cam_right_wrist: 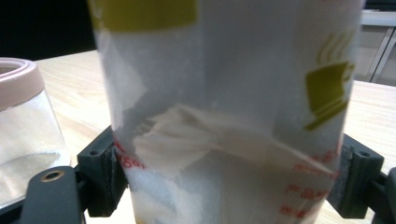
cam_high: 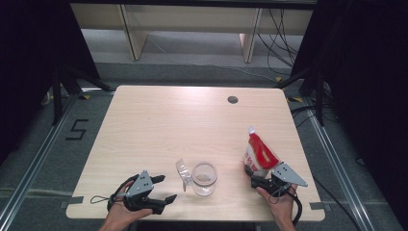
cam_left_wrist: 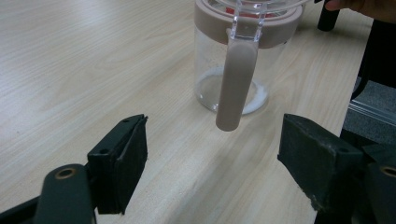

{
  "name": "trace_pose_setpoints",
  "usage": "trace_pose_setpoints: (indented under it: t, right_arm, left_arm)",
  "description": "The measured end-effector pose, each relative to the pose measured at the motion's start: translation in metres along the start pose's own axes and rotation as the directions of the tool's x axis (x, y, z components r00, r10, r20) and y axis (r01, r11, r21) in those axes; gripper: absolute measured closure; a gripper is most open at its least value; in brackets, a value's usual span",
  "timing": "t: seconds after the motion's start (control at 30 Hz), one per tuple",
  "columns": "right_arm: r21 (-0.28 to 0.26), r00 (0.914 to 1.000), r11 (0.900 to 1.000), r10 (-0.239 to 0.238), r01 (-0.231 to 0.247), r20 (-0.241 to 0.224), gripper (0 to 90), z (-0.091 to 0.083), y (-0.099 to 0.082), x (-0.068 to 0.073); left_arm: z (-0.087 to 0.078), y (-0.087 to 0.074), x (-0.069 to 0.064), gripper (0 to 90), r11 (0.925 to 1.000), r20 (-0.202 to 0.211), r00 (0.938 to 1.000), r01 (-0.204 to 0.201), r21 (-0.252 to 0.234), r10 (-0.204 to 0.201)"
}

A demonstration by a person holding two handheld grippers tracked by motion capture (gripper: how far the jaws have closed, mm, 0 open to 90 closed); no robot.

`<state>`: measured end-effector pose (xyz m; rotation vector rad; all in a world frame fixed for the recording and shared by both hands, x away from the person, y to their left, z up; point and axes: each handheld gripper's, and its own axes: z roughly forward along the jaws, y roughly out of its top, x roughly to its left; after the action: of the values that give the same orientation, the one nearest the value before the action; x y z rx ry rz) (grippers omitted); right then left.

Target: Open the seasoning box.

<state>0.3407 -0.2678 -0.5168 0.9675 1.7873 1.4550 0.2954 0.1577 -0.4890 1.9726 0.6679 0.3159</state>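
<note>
- Standing right of centre in the high view, the red-and-white sugar pouch (cam_high: 259, 154) sits upright between the right hand-held gripper (cam_high: 254, 177) jaws, which flank it at full spread; whether the pads press on it I cannot tell.
- Sugar already covers the jar (cam_high: 204, 178) bottom at lower centre, lid flipped open.
- Left hand-held gripper (cam_high: 163, 188), lower left, is wide and empty; closing the lid looks left.

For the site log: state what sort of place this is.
Probably a lab recording bay, not a home: a bare wooden table ringed by black curtains, metal floor rails and loose cables.
</note>
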Motion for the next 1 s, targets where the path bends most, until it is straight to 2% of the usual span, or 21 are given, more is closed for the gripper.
trace_pose_setpoints:
  t: [0.03, 0.07, 0.17, 0.2, 0.23, 0.37, 0.4, 0.43, 0.47, 0.5, 0.53, 0.6, 0.63, 0.73, 0.77, 0.8, 0.83, 0.87, 0.93, 0.97, 1.0]
  right_arm:
    - [-0.029, 0.9998, 0.9994, -0.018, 0.018, 0.009, 18.1, 0.0018, -0.0003, -0.001]
    - [-0.001, 1.0, 1.0, -0.003, 0.003, -0.002, 18.6, 0.0001, 0.0, -0.0002]
    - [-0.014, 0.9999, 0.9998, -0.015, 0.015, 0.001, 20.2, 0.0005, 0.0001, -0.0001]
    - [-0.011, 1.0, 0.9999, 0.001, -0.001, -0.003, 21.3, -0.0001, 0.0002, 0.0006]
    - [-0.012, 0.9999, 0.9999, 0.006, -0.006, -0.015, 23.5, -0.0001, 0.0003, 0.0009]
    - [-0.013, 0.9996, 0.9997, -0.02, 0.02, -0.017, 25.8, 0.0002, 0.0006, 0.0002]
    - [-0.011, 0.9997, 0.9998, -0.015, 0.015, -0.017, 26.6, 0.0002, 0.0006, 0.0004]
    - [-0.006, 0.9994, 0.9998, -0.018, 0.018, -0.029, 27.6, 0.0002, 0.001, 0.0003]
    - [-0.001, 0.9998, 0.9999, -0.014, 0.014, -0.011, 28.4, -0.0006, 0.0012, 0.0014]
    - [-0.012, 0.9997, 0.9997, -0.023, 0.023, 0.003, 29.0, -0.0004, 0.0014, 0.001]
    - [-0.013, 0.9998, 0.9997, -0.019, 0.019, -0.005, 29.6, -0.0001, 0.0017, 0.0008]
    - [0.006, 0.9999, 1.0, -0.005, 0.005, 0.016, 30.9, -0.0021, 0.0027, 0.0027]
    - [0.011, 0.9994, 0.9995, -0.031, 0.031, 0.014, 31.7, -0.0018, 0.0038, 0.0016]
    - [0.015, 0.9994, 0.9996, -0.026, 0.026, 0.022, 33.4, -0.0025, 0.0045, 0.0054]
    - [0.022, 0.998, 0.9982, -0.056, 0.055, 0.031, 33.6, -0.0032, 0.0055, 0.004]
    - [0.014, 0.9992, 0.9993, -0.034, 0.034, 0.019, 34.0, -0.0025, 0.0049, 0.0052]
    - [0.016, 0.9991, 0.9992, -0.037, 0.037, 0.023, 34.3, -0.0031, 0.0053, 0.0051]
    - [0.022, 0.9987, 0.9988, -0.044, 0.043, 0.024, 34.7, -0.004, 0.0056, 0.0047]
    - [0.028, 0.9988, 0.9984, -0.048, 0.048, 0.008, 35.5, -0.0053, 0.0065, 0.0045]
    - [0.01, 0.9981, 0.9982, -0.059, 0.059, 0.015, 35.6, -0.0045, 0.0064, 0.0039]
    - [0.024, 0.9981, 0.9978, -0.062, 0.062, -0.006, 35.7, -0.0058, 0.0072, 0.0028]
  left_arm:
    - [-0.0002, 0.0, 0.0002, 23.4, 1.0, 0.0, 1.0, -0.004, 0.003, 0.004]
    - [-0.0004, 0.0, 0.0003, 23.4, 1.0, 0.0, 1.0, -0.006, 0.004, 0.006]
    - [-0.0004, 0.0002, 0.0002, 23.4, 1.0, 0.0, 1.0, -0.006, 0.003, 0.006]
    - [-0.001, 0.0004, 0.0003, 23.4, 0.9999, -0.006, 0.9999, -0.012, 0.01, 0.013]
    - [-0.0009, -0.0001, -0.001, 23.4, 0.9999, -0.01, 0.9999, 0.011, 0.011, -0.01]
    - [-0.0001, 0.0004, -0.0001, 23.4, 1.0, -0.004, 1.0, -0.007, 0.004, 0.007]
    - [-0.0008, -0.0001, -0.0011, 23.4, 0.9998, -0.012, 0.9999, 0.013, 0.014, -0.013]
    - [-0.0007, -0.0001, -0.0012, 23.5, 0.9999, -0.011, 0.9999, 0.013, 0.011, -0.012]
    - [-0.0008, 0.0001, -0.0004, 23.5, 0.9999, -0.01, 1.0, -0.002, 0.01, 0.002]
    - [-0.0007, 0.0001, -0.0007, 23.4, 1.0, -0.008, 1.0, 0.004, 0.006, -0.004]
    - [-0.0004, 0.0002, 0.0004, 23.5, 1.0, -0.001, 1.0, -0.006, 0.003, 0.006]
    - [-0.0008, 0.0005, 0.0009, 23.5, 0.9999, 0.003, 0.9999, -0.01, 0.005, 0.01]
    - [-0.0007, 0.0004, 0.0009, 23.5, 0.9999, 0.002, 0.9999, -0.01, 0.003, 0.01]
    - [-0.0009, 0.0005, 0.0007, 23.5, 0.9999, 0.002, 1.0, -0.01, 0.002, 0.01]
    - [-0.001, 0.0005, 0.0007, 23.5, 0.9999, -0.001, 0.9999, -0.012, 0.001, 0.012]
    - [-0.0011, 0.0004, 0.0009, 23.5, 0.9999, -0.001, 0.9999, -0.015, 0.001, 0.015]
    - [-0.0011, 0.0004, 0.0009, 23.5, 0.9999, -0.001, 0.9999, -0.015, 0.001, 0.015]
    - [-0.0009, -0.0002, -0.0004, 23.5, 0.9999, -0.004, 0.9999, 0.016, -0.001, -0.016]
    - [-0.0007, -0.0004, -0.0002, 23.5, 0.9998, -0.005, 0.9998, 0.018, -0.002, -0.018]
    - [-0.0007, -0.0005, -0.0001, 23.5, 0.9998, -0.004, 0.9998, 0.018, -0.002, -0.018]
    - [-0.0011, -0.0004, 0.0001, 23.5, 0.9999, -0.004, 0.9999, 0.015, 0.001, -0.015]
